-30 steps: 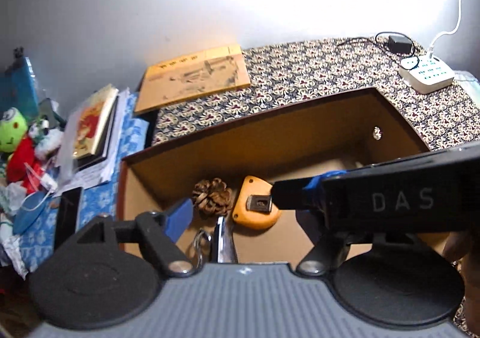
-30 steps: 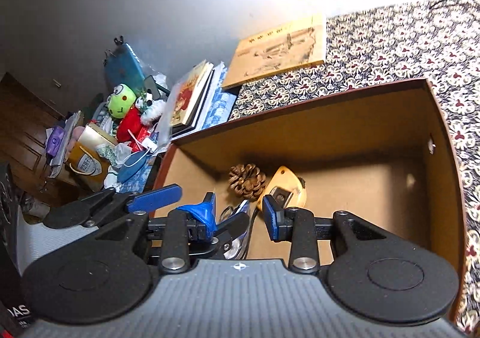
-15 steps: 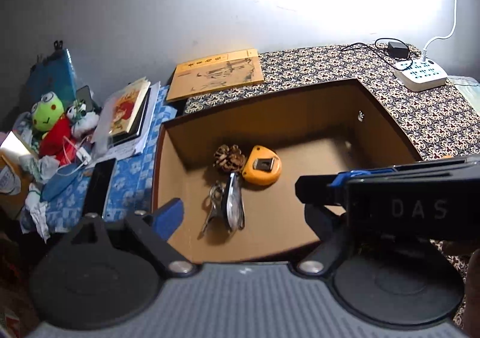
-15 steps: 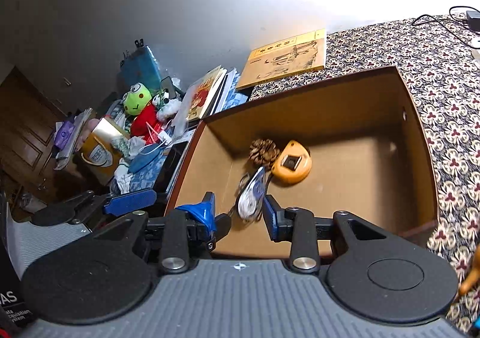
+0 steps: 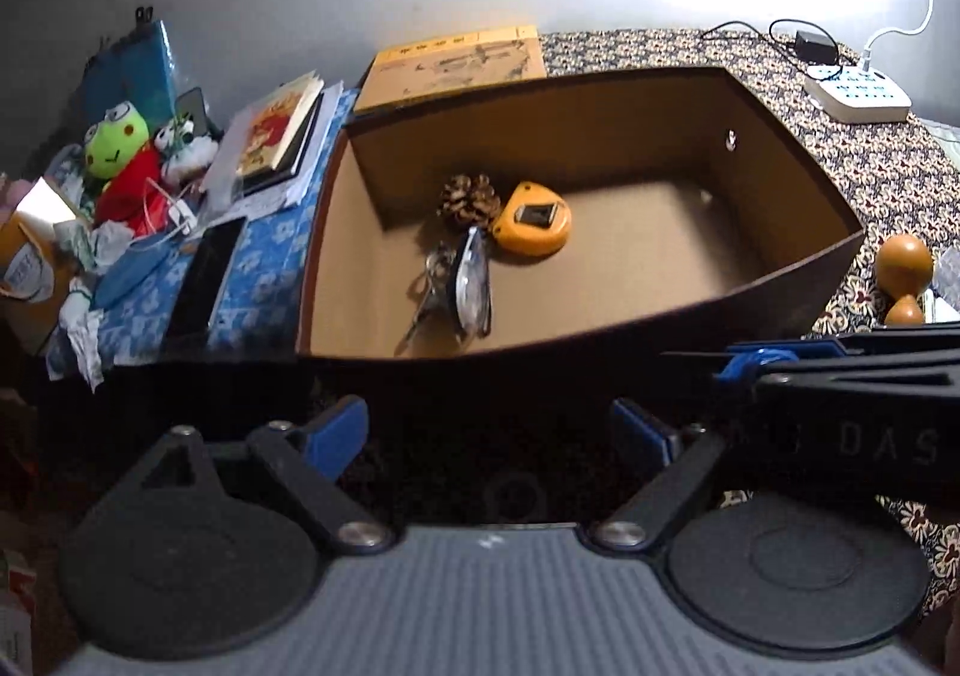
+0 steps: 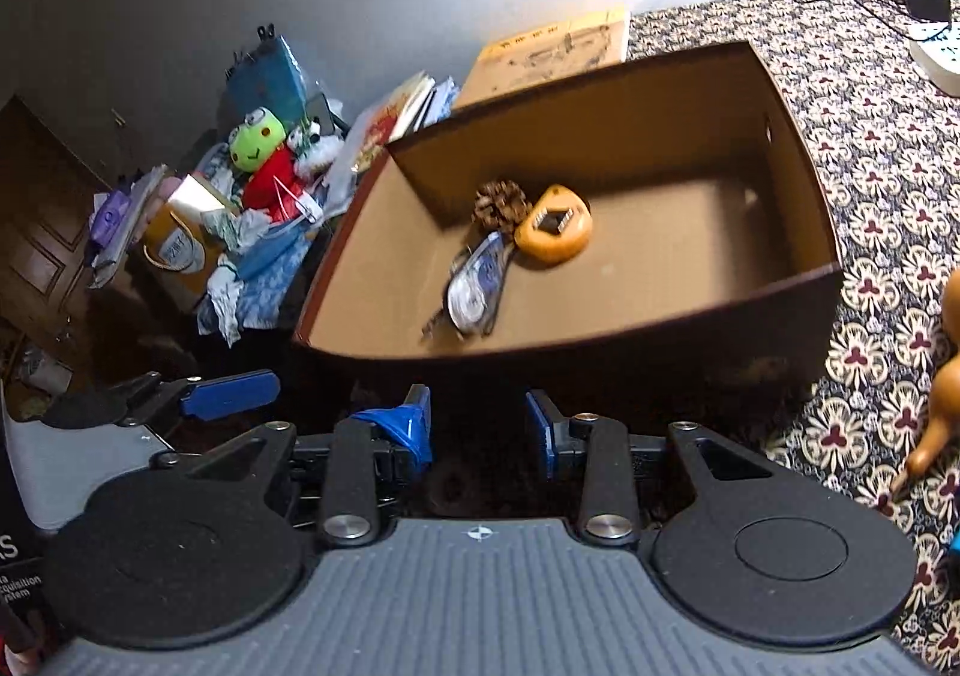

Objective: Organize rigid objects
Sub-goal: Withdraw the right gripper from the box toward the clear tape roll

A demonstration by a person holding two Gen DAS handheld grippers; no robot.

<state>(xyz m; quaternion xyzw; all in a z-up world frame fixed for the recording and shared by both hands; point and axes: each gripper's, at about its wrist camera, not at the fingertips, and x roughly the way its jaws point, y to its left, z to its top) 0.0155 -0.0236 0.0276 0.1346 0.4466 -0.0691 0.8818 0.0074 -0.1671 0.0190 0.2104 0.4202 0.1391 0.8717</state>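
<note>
A brown cardboard box (image 5: 780, 280) is sitting open on the bench (image 6: 888, 184), which is covered with a flowery cloth. Four things are lying close together in the far left part of the box. A pine cone (image 5: 471, 198) is resting by the back wall. A yellow tape measure (image 5: 533, 227) is lying just beside it, on the right. A clear, blue and white tool, maybe a correction tape roller (image 6: 477, 286), is lying in front of the pine cone, with a bunch of keys (image 5: 429, 286) touching its left side.

The left gripper (image 5: 489, 433) is being held in front of the box, near its front wall. Its blue fingers (image 5: 336, 430) are spread wide and nothing is being held between them. The right gripper (image 6: 480, 427) is also being held in front of the box. Its fingers (image 6: 540, 427) are parted by a smaller gap, and they are empty too.

A brown wooden gourd (image 5: 903, 271) is standing on the bench outside the box, near its right front corner. A yellow book (image 5: 456, 64) is lying behind the box. A white power strip (image 5: 858, 97) is sitting at the far right. A green frog toy (image 6: 261, 142) is sitting in a messy pile to the left.
</note>
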